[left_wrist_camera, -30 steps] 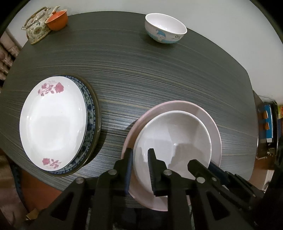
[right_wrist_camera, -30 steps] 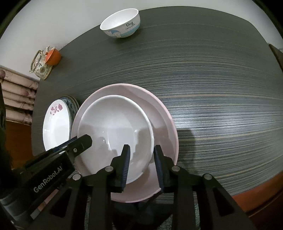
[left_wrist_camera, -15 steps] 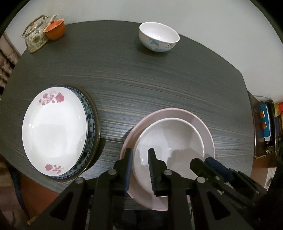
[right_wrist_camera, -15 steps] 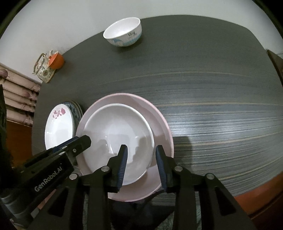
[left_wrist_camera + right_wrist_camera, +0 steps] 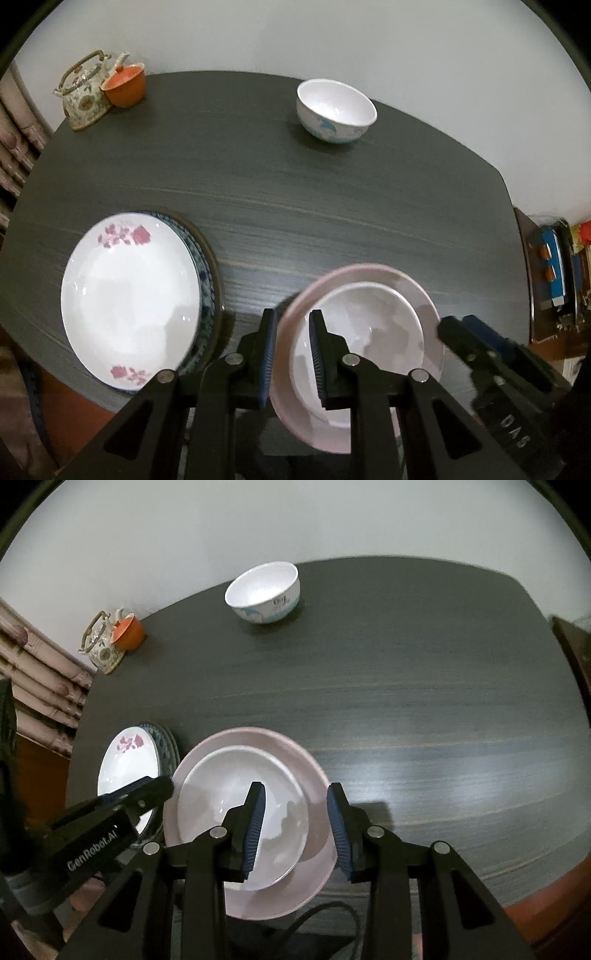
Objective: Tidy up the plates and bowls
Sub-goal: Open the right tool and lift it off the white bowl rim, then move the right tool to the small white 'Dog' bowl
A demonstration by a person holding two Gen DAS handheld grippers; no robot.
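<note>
**Pink plate pinched at its left rim, right jaws spread over the other side**

My left gripper [image 5: 291,354] had its jaws pinching the left rim of the pink plate [image 5: 417,291], one finger outside the rim and one inside it. The white dish [image 5: 369,325] sat nested in that plate. From the left wrist view the plate's left edge looked tilted up off the worktop [image 5: 295,206], though blur kept me from being sure how far.

My right gripper [image 5: 295,827] had just been opening its jaws; they stood spread, with the right rims of the white dish [image 5: 236,790] and the pink plate [image 5: 306,764] between them, and I could see no pad pressing on either.

For room, I saw a broad bare stretch of dark worktop [image 5: 424,709] to the right of the pink plate and beyond it, running to the rounded far edge by the wall. On the left, the stack of plates [image 5: 133,314] lay near the pink plate but apart from it, close to the near edge.

My count: one pink plate, one white dish in it, one rose-patterned plate topping a stack of at least two, one white-and-blue bowl [image 5: 334,110] standing alone near the far edge, one orange cup [image 5: 123,86] touching one flowered teapot [image 5: 85,94] at the far left corner.
</note>
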